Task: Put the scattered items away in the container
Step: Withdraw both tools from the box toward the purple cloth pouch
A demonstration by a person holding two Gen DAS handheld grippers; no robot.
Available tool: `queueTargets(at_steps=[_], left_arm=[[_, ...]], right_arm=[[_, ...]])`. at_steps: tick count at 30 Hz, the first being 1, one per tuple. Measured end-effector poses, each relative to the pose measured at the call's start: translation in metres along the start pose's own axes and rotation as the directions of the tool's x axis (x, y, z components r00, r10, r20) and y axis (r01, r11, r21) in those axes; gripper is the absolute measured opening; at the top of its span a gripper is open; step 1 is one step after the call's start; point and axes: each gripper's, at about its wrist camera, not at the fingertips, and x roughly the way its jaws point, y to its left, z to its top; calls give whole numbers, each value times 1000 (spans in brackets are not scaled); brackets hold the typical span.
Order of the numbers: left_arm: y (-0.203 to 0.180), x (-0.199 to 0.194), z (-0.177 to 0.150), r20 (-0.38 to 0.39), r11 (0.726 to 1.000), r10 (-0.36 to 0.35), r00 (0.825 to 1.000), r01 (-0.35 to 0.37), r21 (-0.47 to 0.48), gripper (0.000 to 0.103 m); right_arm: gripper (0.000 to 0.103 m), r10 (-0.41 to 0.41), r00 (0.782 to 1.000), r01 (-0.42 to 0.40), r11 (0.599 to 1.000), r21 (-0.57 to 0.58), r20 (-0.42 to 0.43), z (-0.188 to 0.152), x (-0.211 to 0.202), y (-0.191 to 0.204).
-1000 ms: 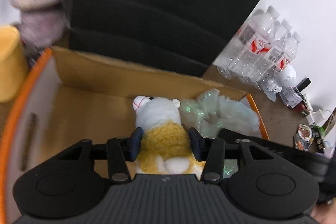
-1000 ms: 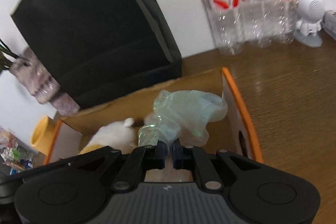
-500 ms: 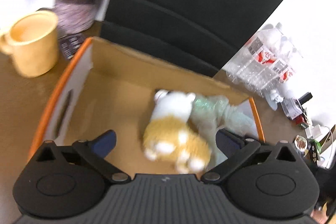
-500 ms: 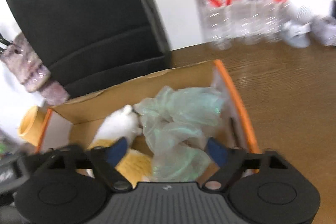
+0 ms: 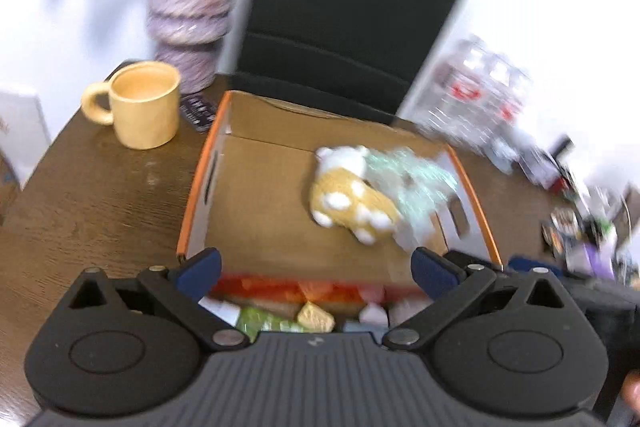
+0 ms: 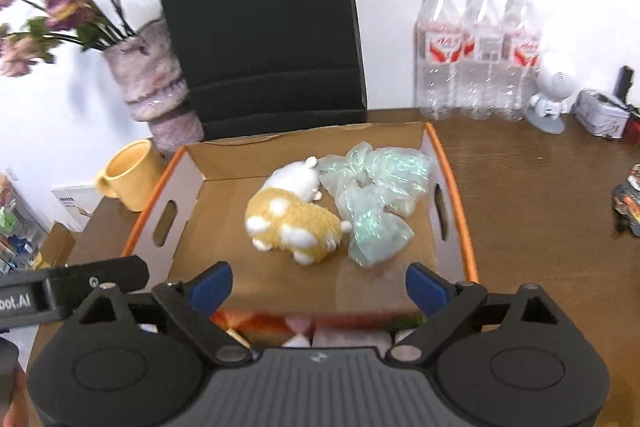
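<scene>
The plush toy (image 6: 294, 217), yellow-brown with white head and paws, lies on its side on the floor of the cardboard box (image 6: 256, 151), a little right of the box's middle. In the right wrist view it sits at about twelve o'clock from the right gripper (image 6: 319, 285), well beyond the fingertips and touching neither of them. Pressed against the toy at its three o'clock side is a crumpled iridescent plastic bag (image 6: 376, 195), which reaches to the box's right wall, near the handle slot.

In the left wrist view the same plush toy (image 5: 352, 197) appears blurred, at roughly one o'clock from the left gripper (image 5: 316, 269), with the plastic bag (image 5: 416, 183) beside it toward the orange-edged right wall of the cardboard box (image 5: 280, 119). Here too the toy lies clear of the fingers.

Both grippers have their blue-padded fingers spread wide, with nothing between them. Both hang over the near edge of the box, whose printed front face shows just below the fingertips.

The box rests on a brown wooden table (image 6: 532, 187). At its ten o'clock stands a yellow mug (image 6: 130, 173), and behind that a fuzzy purple vase (image 6: 154, 87) with flowers. A black paper bag (image 6: 260, 27) stands at twelve o'clock behind the box, and three water bottles (image 6: 478, 55) at one o'clock against the white wall.
</scene>
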Motion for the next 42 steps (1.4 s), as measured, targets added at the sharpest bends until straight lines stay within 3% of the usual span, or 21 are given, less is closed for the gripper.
queueTargets(at_steps=[4, 9, 12, 14, 17, 19, 21, 23, 27, 36, 42], left_arm=[[-16, -45, -40, 95, 996, -41, 995, 33, 87, 103], [-15, -104, -107, 253, 977, -147, 956, 100, 186, 103], [-11, -113, -141, 317, 969, -144, 938, 68, 238, 103], [-1, -107, -165, 351, 975, -116, 929, 39, 219, 103], [19, -87, -194, 322, 992, -74, 944, 37, 121, 103], [30, -71, -204, 258, 997, -57, 965, 39, 74, 103], [33, -59, -210, 222, 997, -25, 975, 9, 70, 103], [32, -51, -213, 217, 995, 16, 976, -38, 95, 103], [28, -40, -216, 204, 990, 34, 978, -61, 131, 103], [33, -25, -226, 145, 988, 62, 987, -81, 128, 103], [34, -20, -227, 144, 985, 78, 986, -98, 139, 103]], right_arm=[[95, 17, 998, -17, 1000, -2, 55, -31, -34, 1], [95, -4, 986, 17, 997, -74, 165, -74, -73, 3], [101, -9, 969, 29, 996, -80, 247, -102, -98, 3], [103, 5, 955, 21, 996, -85, 297, -126, -106, 3], [103, -2, 948, 36, 994, -101, 319, -161, -102, 5], [103, -26, 954, 60, 992, -107, 298, -182, -93, 9], [103, -42, 961, 73, 992, -105, 274, -198, -83, 10], [103, -46, 969, 71, 993, -99, 243, -213, -72, 9], [97, -48, 981, 64, 995, -78, 190, -228, -56, 5], [98, -138, 974, 154, 985, -83, 179, -234, -49, 6], [98, -105, 981, 118, 990, -72, 166, -235, -40, 7]])
